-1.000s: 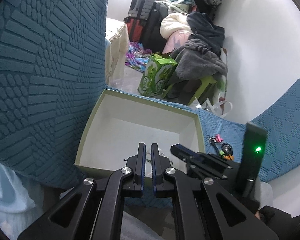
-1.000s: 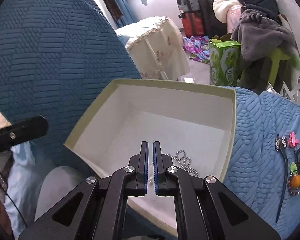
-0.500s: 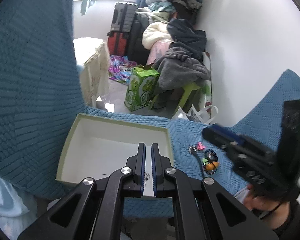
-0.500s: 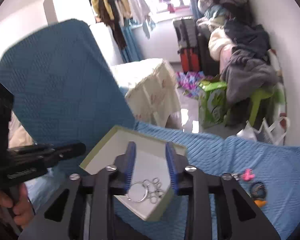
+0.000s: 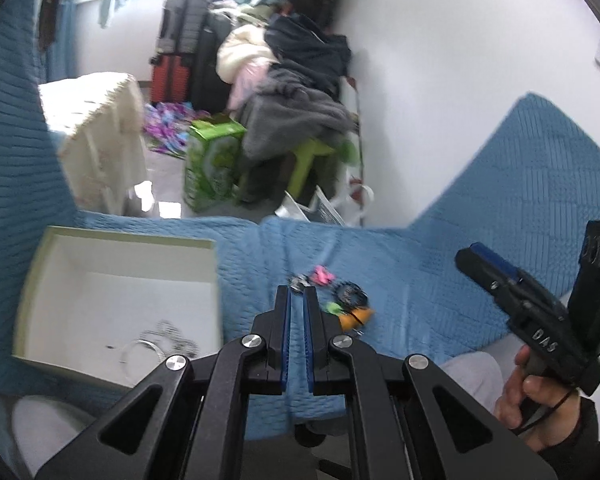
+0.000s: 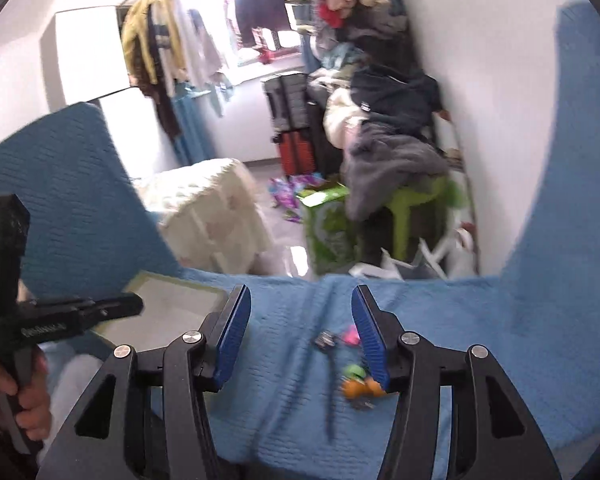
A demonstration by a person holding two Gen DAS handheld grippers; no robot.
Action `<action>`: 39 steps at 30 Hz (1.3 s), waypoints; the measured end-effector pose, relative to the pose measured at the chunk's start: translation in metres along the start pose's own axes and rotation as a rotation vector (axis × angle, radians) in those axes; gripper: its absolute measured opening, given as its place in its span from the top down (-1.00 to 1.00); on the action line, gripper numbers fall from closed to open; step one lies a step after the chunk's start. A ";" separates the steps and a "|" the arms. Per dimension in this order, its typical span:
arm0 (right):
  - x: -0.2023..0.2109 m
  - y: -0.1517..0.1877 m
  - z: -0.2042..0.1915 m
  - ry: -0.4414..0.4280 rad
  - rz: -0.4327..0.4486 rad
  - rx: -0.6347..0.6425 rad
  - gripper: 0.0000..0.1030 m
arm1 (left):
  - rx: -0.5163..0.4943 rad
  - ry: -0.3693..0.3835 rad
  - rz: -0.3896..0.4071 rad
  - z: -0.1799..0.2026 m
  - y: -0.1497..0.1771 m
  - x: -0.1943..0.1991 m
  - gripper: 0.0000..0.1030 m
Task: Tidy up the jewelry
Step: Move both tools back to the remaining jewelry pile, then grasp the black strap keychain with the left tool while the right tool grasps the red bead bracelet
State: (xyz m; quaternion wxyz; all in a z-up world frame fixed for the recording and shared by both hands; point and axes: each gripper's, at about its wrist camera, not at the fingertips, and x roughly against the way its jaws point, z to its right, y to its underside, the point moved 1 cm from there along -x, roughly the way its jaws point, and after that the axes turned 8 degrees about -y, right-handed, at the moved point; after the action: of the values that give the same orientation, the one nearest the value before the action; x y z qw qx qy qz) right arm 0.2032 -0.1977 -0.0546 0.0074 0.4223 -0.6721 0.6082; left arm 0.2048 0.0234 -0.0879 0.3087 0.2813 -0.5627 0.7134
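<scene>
Centrally, on blue quilted cover (image 5: pixel 400 280): small cluster of jewelry pieces (image 5: pixel 332 300) (image 6: pixel 352 364), blurred, comprising pink clip (image 5: pixel 322 274), dark beaded ring (image 5: pixel 352 294), green piece and orange piece (image 5: pixel 358 316), plus long dark stick-like item (image 6: pixel 330 396) lying lengthwise toward camera. At left, open shallow box (image 5: pixel 40 264) with pale green rim and white interior, resting on same cover; inside near front wall, silver rings and chain (image 5: pixel 160 340), smeared by motion, individual links not distinguishable. Left gripper (image 5: pixel 298 308): jaws nearly together, narrow slit only, nothing between blue pads, tips just short of cluster in view. Right gripper (image 6: pixel 300 312): jaws apart, just been opening, empty, framing cluster on cover beyond; right blue pad overlapping pink, green and orange pieces, hiding part of each. Right gripper also seen from left wrist view at right edge (image 5: pixel 492 276), held by hand (image 5: pixel 536 396), partly cut off by frame. Box only partly visible in right wrist view (image 6: pixel 172 300), screened by left gripper body. Background: clothes heap, green carton, suitcases, all soft-focused.
</scene>
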 end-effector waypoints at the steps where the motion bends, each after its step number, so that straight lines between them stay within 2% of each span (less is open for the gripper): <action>1: 0.000 0.008 0.009 0.012 -0.006 -0.009 0.02 | -0.007 0.007 -0.009 0.007 0.003 -0.006 0.90; 7: -0.017 0.056 0.054 0.015 -0.073 -0.094 0.03 | -0.042 0.073 -0.058 0.048 0.026 -0.052 0.90; 11: -0.040 0.083 0.079 -0.001 -0.146 -0.147 0.18 | -0.046 0.090 -0.101 0.065 0.038 -0.087 0.89; 12: -0.048 0.087 0.086 0.001 -0.164 -0.165 0.19 | -0.040 0.088 -0.106 0.066 0.040 -0.095 0.65; 13: -0.054 0.089 0.091 0.002 -0.179 -0.181 0.22 | -0.032 0.082 -0.113 0.066 0.043 -0.103 0.19; 14: -0.061 0.091 0.096 -0.009 -0.196 -0.201 0.24 | -0.020 0.063 -0.122 0.066 0.044 -0.112 0.02; 15: -0.067 0.093 0.101 -0.021 -0.207 -0.216 0.28 | -0.006 0.046 -0.122 0.065 0.046 -0.119 -0.06; 20: -0.101 0.107 0.118 -0.047 -0.305 -0.273 0.41 | 0.006 -0.001 -0.149 0.062 0.046 -0.151 -0.06; 24: -0.122 0.122 0.130 -0.064 -0.363 -0.348 0.45 | -0.010 -0.030 -0.182 0.063 0.048 -0.178 -0.01; 27: -0.127 0.127 0.128 -0.085 -0.377 -0.340 0.45 | -0.010 -0.005 -0.206 0.068 0.049 -0.197 -0.01; 30: -0.130 0.131 0.126 -0.093 -0.387 -0.332 0.49 | -0.023 -0.014 -0.222 0.074 0.052 -0.212 0.01; 33: -0.131 0.130 0.129 -0.101 -0.368 -0.341 0.58 | -0.026 -0.015 -0.245 0.078 0.054 -0.226 0.25; 36: -0.136 0.131 0.129 -0.098 -0.380 -0.338 0.69 | -0.021 -0.038 -0.257 0.079 0.057 -0.235 0.27; 39: -0.139 0.130 0.125 -0.102 -0.382 -0.316 0.70 | -0.014 -0.047 -0.251 0.080 0.059 -0.241 0.28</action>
State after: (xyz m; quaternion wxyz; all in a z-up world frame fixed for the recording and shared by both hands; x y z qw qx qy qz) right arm 0.2804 -0.2358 -0.2652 0.1540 0.5653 -0.6663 0.4612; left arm 0.3215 -0.0948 -0.2885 0.3841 0.3641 -0.5352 0.6584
